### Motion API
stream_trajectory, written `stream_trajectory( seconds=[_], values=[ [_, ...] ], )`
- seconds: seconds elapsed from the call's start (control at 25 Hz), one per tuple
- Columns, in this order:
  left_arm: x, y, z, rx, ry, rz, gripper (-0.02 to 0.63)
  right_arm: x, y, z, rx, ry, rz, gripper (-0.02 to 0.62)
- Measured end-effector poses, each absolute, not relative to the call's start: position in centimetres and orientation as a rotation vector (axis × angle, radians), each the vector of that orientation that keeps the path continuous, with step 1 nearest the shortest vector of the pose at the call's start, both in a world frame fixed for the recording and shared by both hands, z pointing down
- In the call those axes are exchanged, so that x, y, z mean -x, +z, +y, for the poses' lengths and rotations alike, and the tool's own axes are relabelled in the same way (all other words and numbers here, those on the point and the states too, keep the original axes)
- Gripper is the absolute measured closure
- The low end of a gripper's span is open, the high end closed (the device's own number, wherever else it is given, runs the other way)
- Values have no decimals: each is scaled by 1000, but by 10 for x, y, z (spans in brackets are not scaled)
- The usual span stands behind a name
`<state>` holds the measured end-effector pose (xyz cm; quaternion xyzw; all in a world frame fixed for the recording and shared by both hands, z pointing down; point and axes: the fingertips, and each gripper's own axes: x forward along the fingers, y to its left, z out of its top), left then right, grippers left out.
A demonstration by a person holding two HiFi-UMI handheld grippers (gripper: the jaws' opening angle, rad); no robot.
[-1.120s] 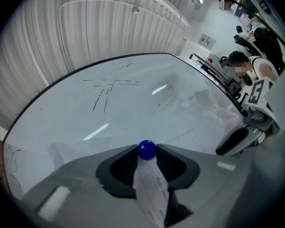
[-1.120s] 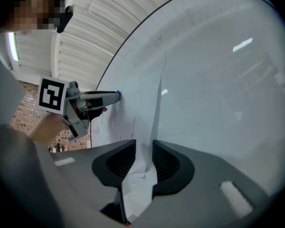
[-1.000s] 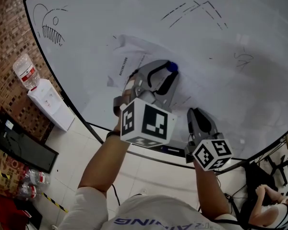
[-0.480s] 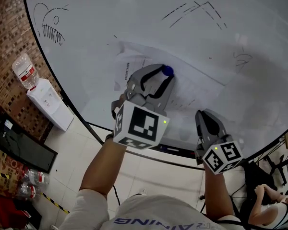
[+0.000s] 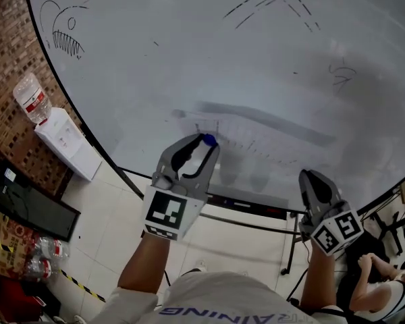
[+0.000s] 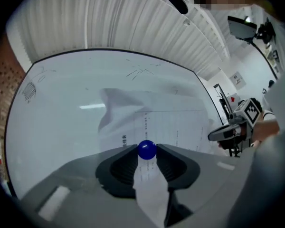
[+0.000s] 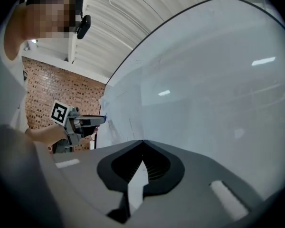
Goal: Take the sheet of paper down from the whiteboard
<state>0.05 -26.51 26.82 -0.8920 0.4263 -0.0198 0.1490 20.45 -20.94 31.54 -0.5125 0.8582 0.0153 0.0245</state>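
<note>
The sheet of paper (image 5: 260,132) shows as a blurred white band low on the whiteboard (image 5: 189,46). In the left gripper view the paper (image 6: 154,120) bulges off the board with a crumpled top left corner. My left gripper (image 5: 206,142) is shut on a round blue magnet (image 6: 147,149), and a strip of the paper runs down between its jaws. At the lower right my right gripper (image 5: 312,178) is shut. A white edge of the paper (image 7: 137,182) is pinched between its jaws in the right gripper view.
A water dispenser (image 5: 64,144) with a bottle (image 5: 30,100) stands by the brick wall at the left. The board's black tray rail (image 5: 246,204) runs below the grippers. Marker sketches (image 5: 64,36) are on the board. A seated person (image 5: 385,282) is at the lower right.
Both grippers have dropped lower on the board, the right one also moving right. The paper came down with them and now stretches low between them. The blue magnet stayed in the left jaws.
</note>
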Motion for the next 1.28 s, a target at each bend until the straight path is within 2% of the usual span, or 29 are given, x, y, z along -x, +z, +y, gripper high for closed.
stream_trajectory(
  seconds=[0.4,0.88,1.28],
  values=[
    [17,365,-246,2740,-109,1317,472,-246,374,-182,1720,-115,2623,588],
    [37,367,-254,2764,-102,1390,472,-282,380,-165,1825,-112,2537,588],
    [31,372,-251,2791,-111,1369,472,-272,381,-164,1835,-67,2566,588]
  ],
)
